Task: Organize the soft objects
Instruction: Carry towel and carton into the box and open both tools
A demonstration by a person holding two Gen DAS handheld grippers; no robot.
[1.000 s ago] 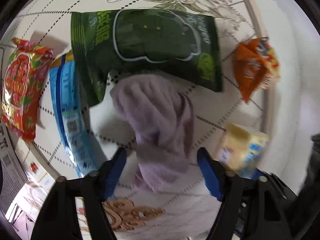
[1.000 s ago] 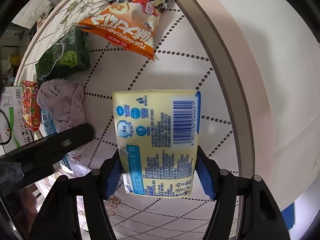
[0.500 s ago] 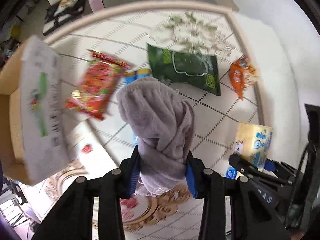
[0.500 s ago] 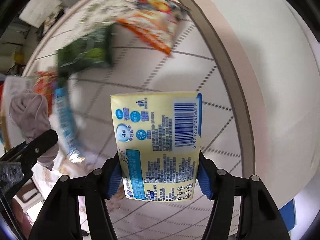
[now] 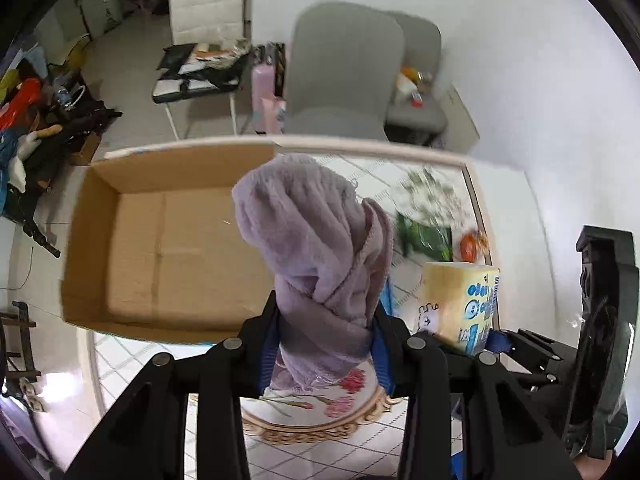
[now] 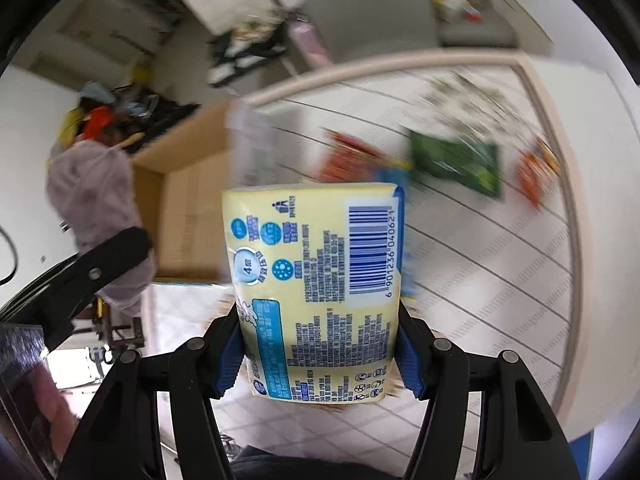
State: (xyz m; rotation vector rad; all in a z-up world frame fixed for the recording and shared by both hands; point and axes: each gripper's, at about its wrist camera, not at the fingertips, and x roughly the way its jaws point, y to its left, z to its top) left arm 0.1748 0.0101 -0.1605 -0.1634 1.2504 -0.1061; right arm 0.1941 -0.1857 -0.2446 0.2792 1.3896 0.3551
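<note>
The left gripper is clamped on the purple towel; one second ago its fingers stood apart around the towel lying on the table. The towel is now raised, in front of the open cardboard box. The right gripper grips the yellow tissue pack, as before, now lifted clear of the table.

The table has a white top with a dark grid pattern, a floral print and a beige rim. Beyond the tissue pack lie a green snack bag, an orange snack bag and a red snack bag, all blurred. Beyond the box stand two grey chairs and a white chair on a grey floor.

The tissue pack carries a barcode reading 6 901236 040621; the smaller print is illegible.
</note>
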